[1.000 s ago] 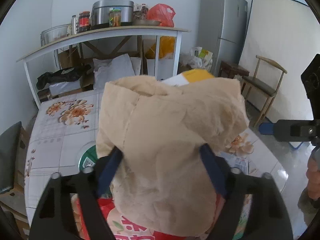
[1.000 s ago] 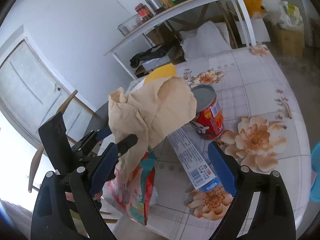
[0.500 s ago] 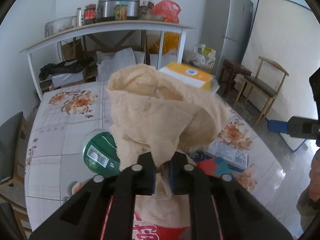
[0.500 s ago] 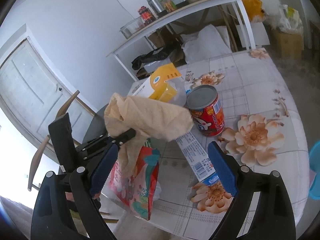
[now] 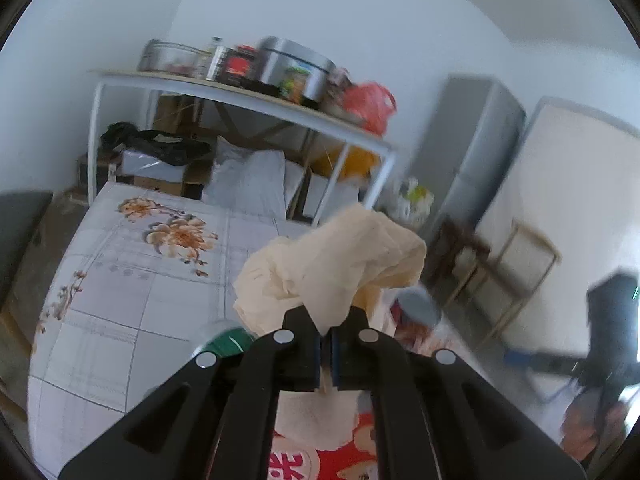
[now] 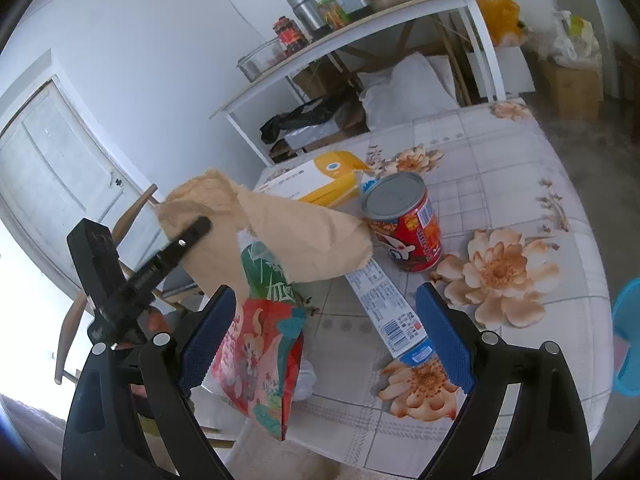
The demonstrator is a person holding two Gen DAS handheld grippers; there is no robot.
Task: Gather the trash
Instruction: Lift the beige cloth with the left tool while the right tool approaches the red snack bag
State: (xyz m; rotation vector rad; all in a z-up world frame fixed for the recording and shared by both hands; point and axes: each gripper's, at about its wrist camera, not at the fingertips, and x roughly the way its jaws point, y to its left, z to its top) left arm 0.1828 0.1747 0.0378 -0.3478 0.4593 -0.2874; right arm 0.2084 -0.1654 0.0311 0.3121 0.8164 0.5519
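Note:
My left gripper (image 5: 326,346) is shut on a crumpled beige paper (image 5: 332,266) and holds it in the air above the table's near edge; the paper also shows in the right wrist view (image 6: 276,232), with the left gripper (image 6: 188,236) clamped on it. My right gripper (image 6: 320,336) is open and empty above the table. On the flowered tablecloth (image 6: 520,168) lie a red can (image 6: 404,222), a yellow and white box (image 6: 320,180), a flat blue and white carton (image 6: 384,304), a green wrapper (image 6: 268,268) and a red snack bag (image 6: 260,364) at the edge.
A white shelf table (image 5: 240,96) with jars and a pot stands behind. A grey fridge (image 5: 472,152) and a wooden chair (image 5: 516,276) are at the right. A door (image 6: 56,168) and another chair (image 6: 132,216) are to the left of the table.
My left gripper has closed on the beige paper and lifted it up and away from the table. The right gripper has stayed open and nearly still.

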